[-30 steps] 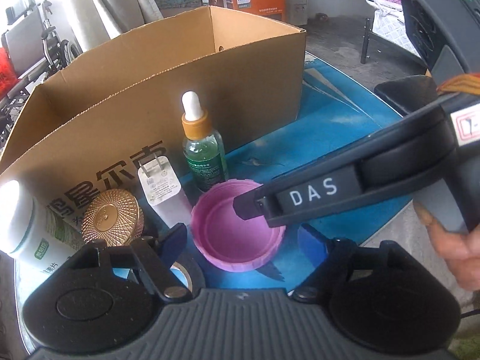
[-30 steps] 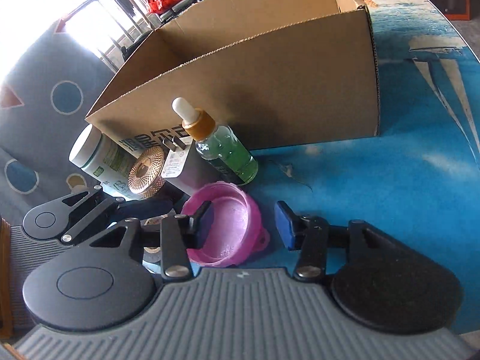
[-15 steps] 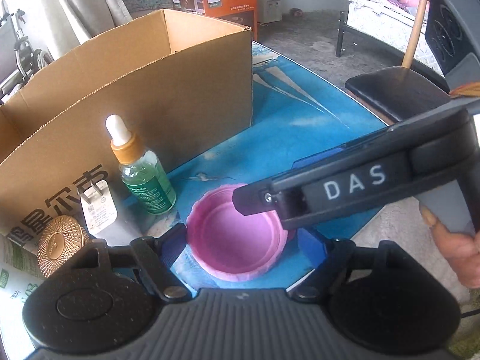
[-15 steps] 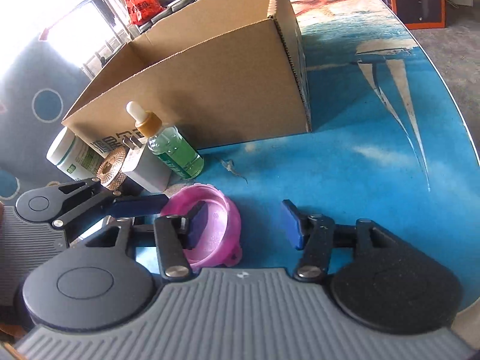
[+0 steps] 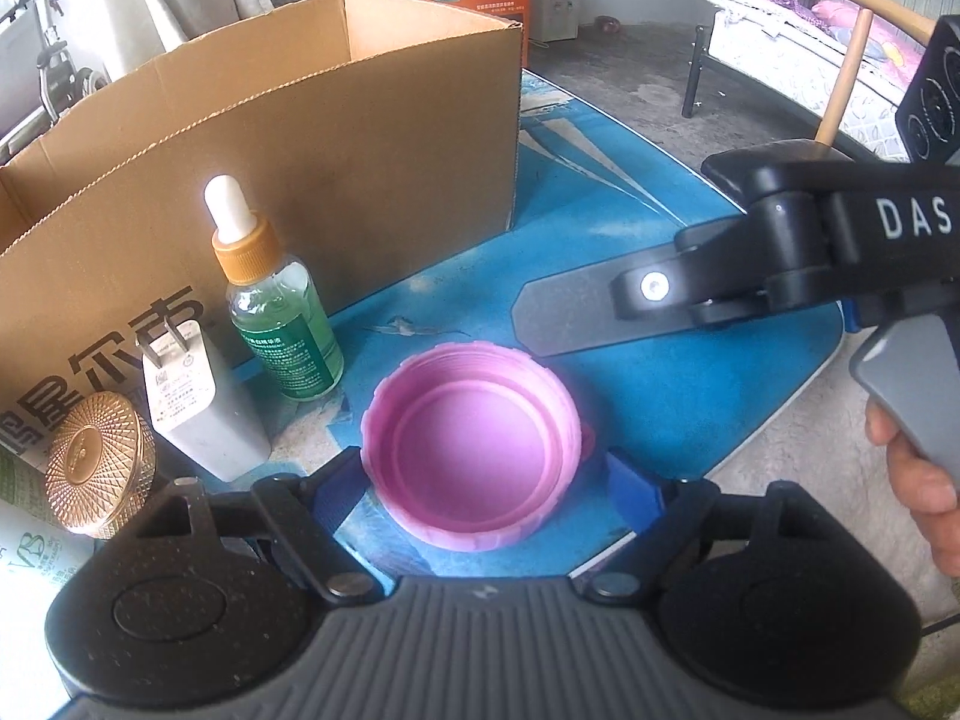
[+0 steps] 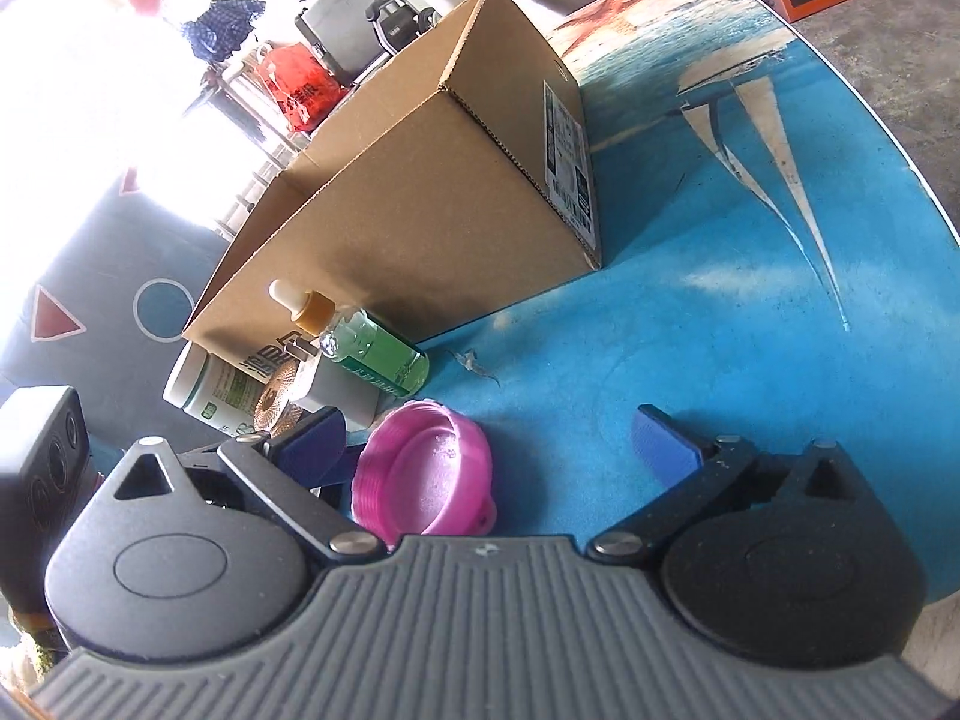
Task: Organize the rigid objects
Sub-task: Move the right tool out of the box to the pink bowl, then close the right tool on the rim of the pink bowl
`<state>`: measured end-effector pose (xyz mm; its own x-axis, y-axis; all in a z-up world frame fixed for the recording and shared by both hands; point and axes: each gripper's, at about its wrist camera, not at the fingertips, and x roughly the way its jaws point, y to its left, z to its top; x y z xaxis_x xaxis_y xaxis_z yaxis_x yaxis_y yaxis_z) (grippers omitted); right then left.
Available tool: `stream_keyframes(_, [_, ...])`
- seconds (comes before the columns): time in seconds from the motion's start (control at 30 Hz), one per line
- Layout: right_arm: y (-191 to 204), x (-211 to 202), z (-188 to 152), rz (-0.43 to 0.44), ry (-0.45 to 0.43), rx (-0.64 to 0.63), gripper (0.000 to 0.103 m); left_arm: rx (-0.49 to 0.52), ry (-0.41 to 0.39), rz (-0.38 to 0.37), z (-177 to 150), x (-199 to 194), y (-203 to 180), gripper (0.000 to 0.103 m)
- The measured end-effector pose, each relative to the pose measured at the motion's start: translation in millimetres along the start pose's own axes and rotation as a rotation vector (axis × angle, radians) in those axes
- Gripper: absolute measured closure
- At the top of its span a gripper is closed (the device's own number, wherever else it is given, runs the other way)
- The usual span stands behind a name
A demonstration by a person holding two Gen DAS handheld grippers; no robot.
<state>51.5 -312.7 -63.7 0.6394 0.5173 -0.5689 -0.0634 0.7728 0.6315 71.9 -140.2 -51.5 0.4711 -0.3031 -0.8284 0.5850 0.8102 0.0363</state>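
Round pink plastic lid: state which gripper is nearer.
Left. The left gripper straddles the round pink plastic lid, jaws open; the right gripper stands open beside it.

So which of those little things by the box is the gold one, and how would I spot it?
Start at the big open cardboard box on the blue table. Along its printed front wall stands a small cluster: a dropper bottle of green liquid, a white plug adapter and a white jar. The gold lid leans beside the adapter, the only round, shiny metallic piece, with a fine engraved lattice.
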Motion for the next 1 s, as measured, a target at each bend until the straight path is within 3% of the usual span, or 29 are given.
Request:
stream_keyframes(0.27, [-2.2,-0.2,1.7,0.027,0.026,0.018,0.001,-0.002,-0.006,0.005,0.6,0.9,-0.7,0.015])
stream_keyframes(0.63, [18.1,6.0,-0.9,-0.077,0.064,-0.075,0.001,0.002,-0.009,0.001,0.2,2.4,-2.2,0.012])
stream_keyframes(1.0, [15.5,4.3,1.3,-0.081,0.072,-0.043,0.001,-0.005,-0.015,-0.003,-0.8,1.7,-1.9,0.012])
